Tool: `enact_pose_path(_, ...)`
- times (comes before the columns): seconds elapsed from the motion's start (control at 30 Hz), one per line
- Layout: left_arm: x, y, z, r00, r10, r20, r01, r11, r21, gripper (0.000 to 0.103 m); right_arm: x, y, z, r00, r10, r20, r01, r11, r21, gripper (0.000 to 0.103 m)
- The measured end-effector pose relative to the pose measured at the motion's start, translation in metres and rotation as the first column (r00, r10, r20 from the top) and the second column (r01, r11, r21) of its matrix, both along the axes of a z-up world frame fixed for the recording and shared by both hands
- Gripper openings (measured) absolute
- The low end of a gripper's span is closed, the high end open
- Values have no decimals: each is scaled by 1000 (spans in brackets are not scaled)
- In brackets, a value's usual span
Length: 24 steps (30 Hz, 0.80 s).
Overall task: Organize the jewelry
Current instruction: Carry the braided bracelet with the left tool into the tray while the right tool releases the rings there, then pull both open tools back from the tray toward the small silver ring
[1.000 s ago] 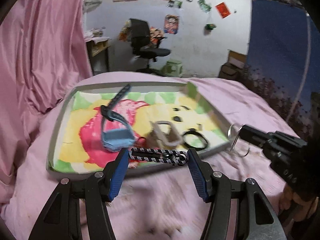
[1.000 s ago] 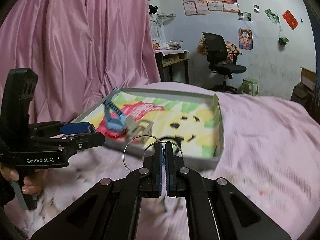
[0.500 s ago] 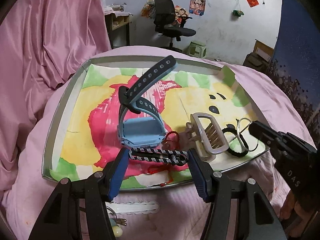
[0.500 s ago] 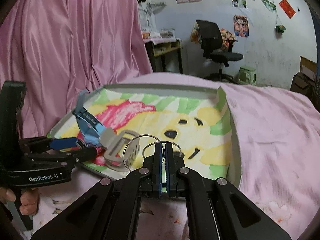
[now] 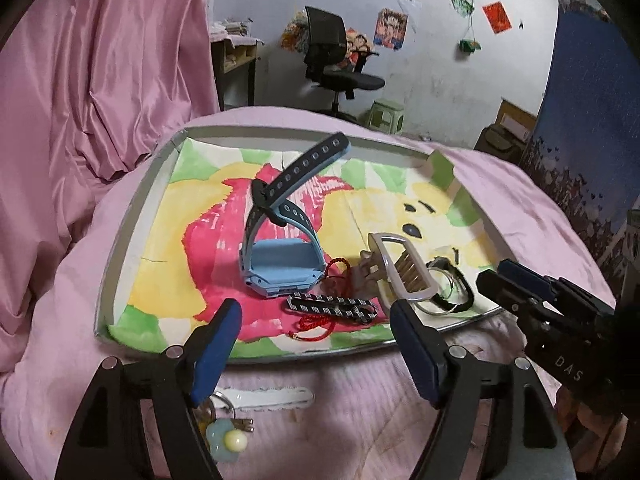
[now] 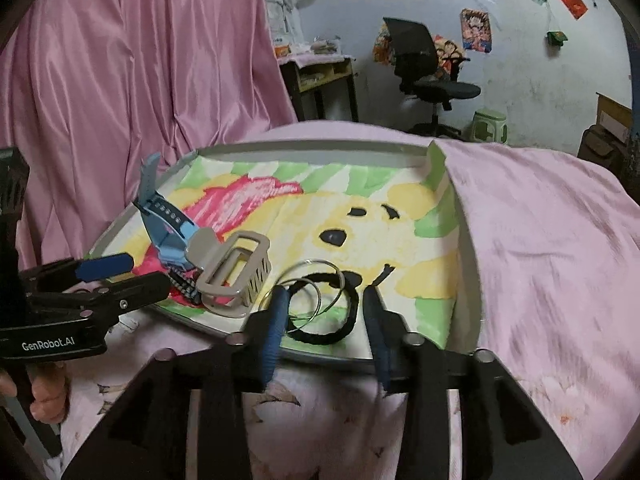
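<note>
A shallow tray (image 5: 132, 216) with a painted bear liner lies on pink bedding. On it are a blue watch (image 5: 280, 268), a beige claw clip (image 5: 400, 268), a red cord bracelet (image 5: 316, 326) and a striped black-and-white band (image 5: 332, 308). My left gripper (image 5: 316, 320) hangs over the tray's near edge, its jaws opening; the band lies flat between the fingertips, untouched. My right gripper (image 6: 325, 300) is opening too. Silver rings (image 6: 316, 263) rest loose on the tray over a black hair tie (image 6: 344, 320), between its fingers without contact. The claw clip (image 6: 236, 276) sits just to its left.
On the bedding in front of the tray lie a white scalloped strip (image 5: 264, 398) and keys with a pale blue flower charm (image 5: 226, 440). A pink curtain (image 5: 100, 80) hangs on the left. An office chair (image 5: 336, 64) and a green stool (image 5: 384, 114) stand behind.
Both grippers came in over the tray's near edge. The left one let go of the striped band, which now lies on the tray. The right jaws parted and the silver rings dropped onto the black hair tie.
</note>
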<state>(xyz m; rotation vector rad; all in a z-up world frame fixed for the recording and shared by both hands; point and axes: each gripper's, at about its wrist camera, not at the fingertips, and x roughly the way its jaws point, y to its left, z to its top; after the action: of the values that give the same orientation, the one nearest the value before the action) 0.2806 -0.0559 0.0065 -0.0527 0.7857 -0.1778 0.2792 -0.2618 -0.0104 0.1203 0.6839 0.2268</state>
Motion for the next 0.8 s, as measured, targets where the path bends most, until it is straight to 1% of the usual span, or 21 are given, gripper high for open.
enact_pose_path(0.13,-15,6,8,998,6,54,-4,1000,-31,81,-13,-5,9,999,-18,37,18,1000,-2,36)
enact_pose_path(0.27,-32,14,16,993,20,112,-12,998,-65,91,-33,-9,20,995,-41,95,41,999,3,54)
enact_pose_path(0.3,-36,16,17,992,23,124,-14,997,-73,93,-41,-11,23,992,-52,116,51,999,13,56)
enact_pose_path(0.37,-45,21,20,989,27,146,-13,996,-93,95,-51,-14,28,987,-67,144,64,998,26,64)
enact_pose_path(0.5,-61,28,23,982,36,186,-15,994,-113,101,-74,-18,39,975,-91,204,84,996,44,75)
enact_pose_path(0.57,-69,32,25,977,44,207,-19,993,-121,103,-85,-17,42,969,-98,227,89,995,49,89)
enact_pose_path(0.63,-78,36,27,972,53,229,-23,991,-131,103,-94,-16,45,963,-100,251,89,995,55,94)
enact_pose_path(0.7,-90,40,28,964,62,257,-27,990,-137,103,-104,-13,49,956,-100,275,90,995,51,97)
enact_pose_path(0.73,-93,41,28,962,66,265,-30,990,-138,103,-108,-12,50,954,-100,283,90,995,50,101)
enact_pose_path(0.8,-102,45,28,954,78,288,-40,990,-135,103,-117,-8,54,948,-98,302,86,995,53,102)
